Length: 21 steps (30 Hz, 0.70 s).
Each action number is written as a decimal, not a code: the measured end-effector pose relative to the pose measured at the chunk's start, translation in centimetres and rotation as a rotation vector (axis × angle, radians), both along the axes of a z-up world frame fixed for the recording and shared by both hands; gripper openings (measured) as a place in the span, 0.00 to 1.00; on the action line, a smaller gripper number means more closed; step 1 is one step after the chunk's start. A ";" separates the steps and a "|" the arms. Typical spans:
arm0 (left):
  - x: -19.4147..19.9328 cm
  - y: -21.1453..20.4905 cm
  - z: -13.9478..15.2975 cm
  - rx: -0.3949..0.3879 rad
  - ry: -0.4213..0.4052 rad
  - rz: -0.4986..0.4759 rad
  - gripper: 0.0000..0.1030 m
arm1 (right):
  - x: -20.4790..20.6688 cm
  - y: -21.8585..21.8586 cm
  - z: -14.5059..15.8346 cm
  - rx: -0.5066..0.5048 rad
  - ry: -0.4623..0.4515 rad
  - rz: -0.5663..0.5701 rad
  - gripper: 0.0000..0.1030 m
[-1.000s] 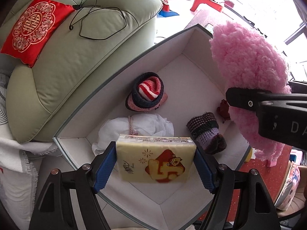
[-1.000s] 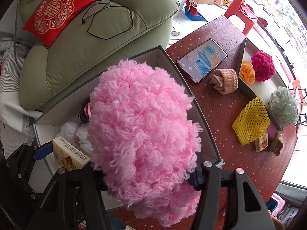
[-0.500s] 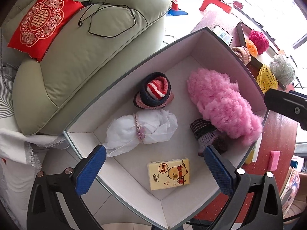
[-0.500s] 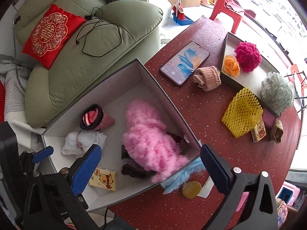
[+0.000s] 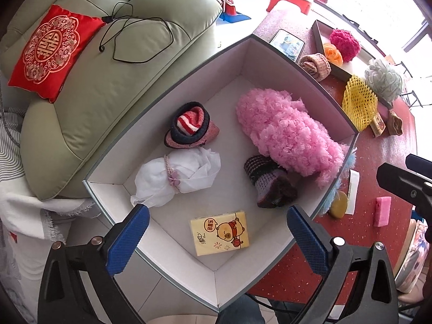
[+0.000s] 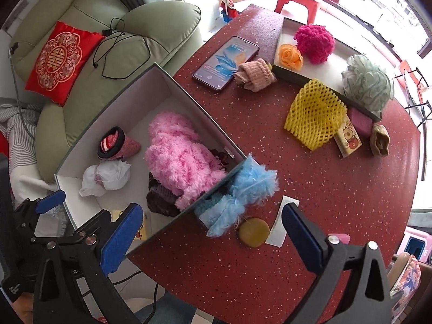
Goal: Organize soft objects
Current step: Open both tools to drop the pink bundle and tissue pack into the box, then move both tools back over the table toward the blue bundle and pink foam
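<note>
A grey box [image 5: 189, 86] with a white inside holds a pink fluffy piece [image 5: 289, 135], a striped knit roll [image 5: 189, 127], a white cloth bundle [image 5: 178, 178], a dark knitted sock [image 5: 270, 186] and a yellow tissue pack [image 5: 220, 232]. Above the pack hangs my left gripper [image 5: 217, 240], open and holding nothing. My right gripper [image 6: 212, 240] stands open over the red table [image 6: 297, 189] by the box's [image 6: 129, 100] corner. A blue fluffy piece [image 6: 243, 191] lies against the box's outer wall, just beyond the right gripper. The pink fluffy piece [image 6: 178, 159] rests inside.
On the table lie a phone [image 6: 226, 62], a beige sock roll [image 6: 255, 75], a yellow foam net [image 6: 314, 116], a second tissue pack [image 6: 348, 137] and a yellow disc [image 6: 253, 232]. A tray [image 6: 305, 81] carries an orange rose, a magenta pom and a green pouf. A green sofa [image 5: 108, 81] stands behind.
The left gripper let the tissue pack drop into the box and the right one let go of the pink fluffy piece. Both jaws opened wide. The right gripper shifted out over the table.
</note>
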<state>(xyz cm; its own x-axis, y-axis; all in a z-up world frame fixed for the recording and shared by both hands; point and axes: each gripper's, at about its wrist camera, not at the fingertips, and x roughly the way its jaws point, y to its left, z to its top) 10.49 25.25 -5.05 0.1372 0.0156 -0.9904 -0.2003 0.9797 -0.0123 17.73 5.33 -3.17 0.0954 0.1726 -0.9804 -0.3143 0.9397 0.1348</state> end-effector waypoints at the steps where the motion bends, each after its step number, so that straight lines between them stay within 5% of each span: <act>1: 0.0 -0.3 0.1 0.003 0.001 -0.007 0.99 | -0.2 -0.6 0.0 0.003 0.003 -0.012 1.00; 12: -0.5 -5.6 0.5 -0.003 0.013 -0.139 0.99 | -2.7 -8.5 -2.1 0.008 0.053 -0.157 1.00; 21: -2.0 -14.0 0.8 -0.118 0.012 -0.424 0.99 | -5.9 -16.5 -5.0 -0.028 0.122 -0.313 1.00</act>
<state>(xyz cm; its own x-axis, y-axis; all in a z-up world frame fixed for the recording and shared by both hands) 8.45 11.21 -4.27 0.0959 -0.1526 -0.9836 0.2184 0.9673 -0.1288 11.83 -11.16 -8.17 0.0213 0.1261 -0.9918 0.0065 0.9920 0.1263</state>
